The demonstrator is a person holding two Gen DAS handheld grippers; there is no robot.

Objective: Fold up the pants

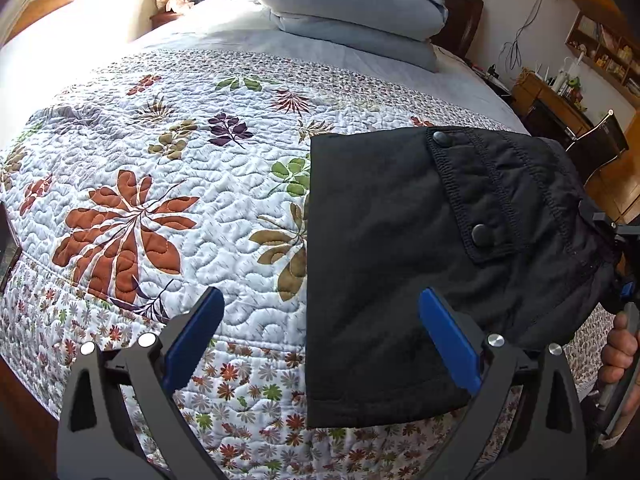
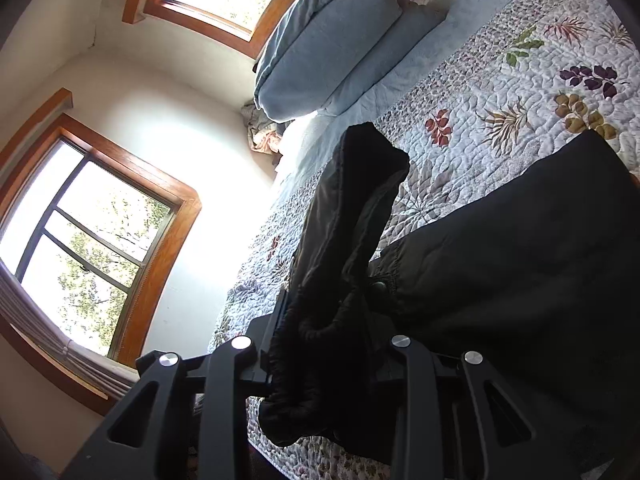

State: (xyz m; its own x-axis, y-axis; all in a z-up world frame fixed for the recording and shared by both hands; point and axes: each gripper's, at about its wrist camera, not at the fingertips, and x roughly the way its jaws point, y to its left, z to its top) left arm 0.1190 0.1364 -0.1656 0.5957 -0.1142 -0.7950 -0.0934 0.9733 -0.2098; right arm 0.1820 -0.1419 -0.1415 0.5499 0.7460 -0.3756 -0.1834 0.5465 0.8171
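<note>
Black pants [image 1: 400, 280], already folded into a compact rectangular bundle, lie on the floral quilt [image 1: 140, 200] at the near edge of the bed. In the left wrist view the bundle's long axis runs from the near bed edge away toward the stacked blue pillows [image 1: 352, 4]; its left side is a straight, clean fold line, its lower end reaches the quilt's small-flower border, and the far end carries a stitched flap with two dark snap buttons [image 1: 482, 236]. The flap end sits toward the upper right of that view. Left gripper [image 1: 320, 340]: jaws spread wide, blue pads [image 1: 448, 340] showing, nothing between them; the right-hand pad overlaps the bundle's lower part in the view, but contact cannot be confirmed. Right gripper [image 2: 320, 344]: clenched on a bunched edge of the black fabric [image 2: 352, 208] at the bundle's right side, the pads themselves hidden by cloth. In the right wrist view this gathered portion stands up from between the fingers as a tall, narrow fold, while the rest of the garment stays flat on the quilt to its right. A hand [image 1: 618, 352] grips the right tool's handle at the far right of the left wrist view. Two wood-framed windows [image 2: 80, 240] show in the right wrist view.
</note>
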